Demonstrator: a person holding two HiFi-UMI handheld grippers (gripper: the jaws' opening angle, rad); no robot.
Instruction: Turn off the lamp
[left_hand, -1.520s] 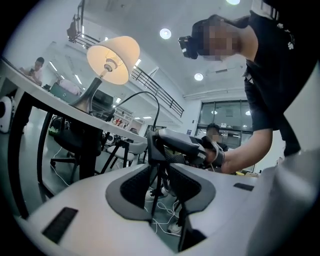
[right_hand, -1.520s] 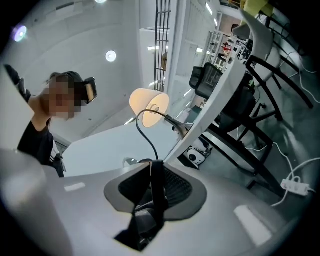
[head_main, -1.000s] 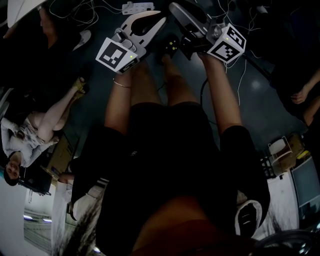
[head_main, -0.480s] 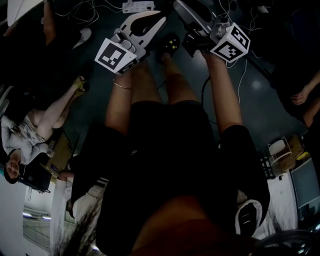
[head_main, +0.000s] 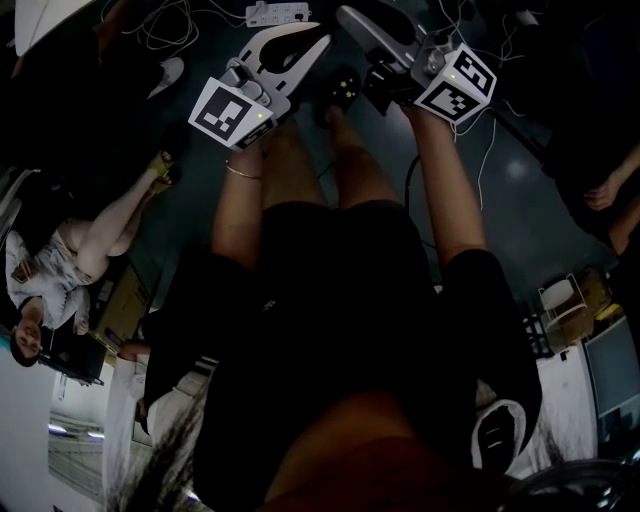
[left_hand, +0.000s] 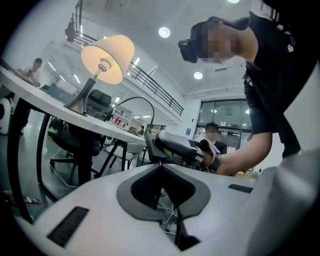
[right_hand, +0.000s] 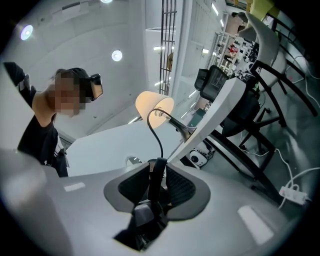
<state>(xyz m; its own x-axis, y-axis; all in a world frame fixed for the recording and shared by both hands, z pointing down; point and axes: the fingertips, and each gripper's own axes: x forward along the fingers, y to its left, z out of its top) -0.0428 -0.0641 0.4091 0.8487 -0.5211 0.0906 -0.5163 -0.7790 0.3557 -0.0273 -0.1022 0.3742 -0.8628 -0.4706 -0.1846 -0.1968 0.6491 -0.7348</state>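
The right gripper (right_hand: 158, 167) pinched the inline switch (right_hand: 156, 182) on the cord (right_hand: 159, 137) below the lit lamp (right_hand: 154, 110), presumably to click it off, while the left gripper (left_hand: 161, 167) waited, closed and empty.

We see the white table (left_hand: 45, 97) slanting across the left of the left gripper view, and there's the lit lamp (left_hand: 102, 65) standing on it at upper left. Over to the head view: the dark floor (head_main: 520, 170) carries a white power strip (head_main: 275, 13) at the top edge, with loose cables (head_main: 165, 28) just left of it.
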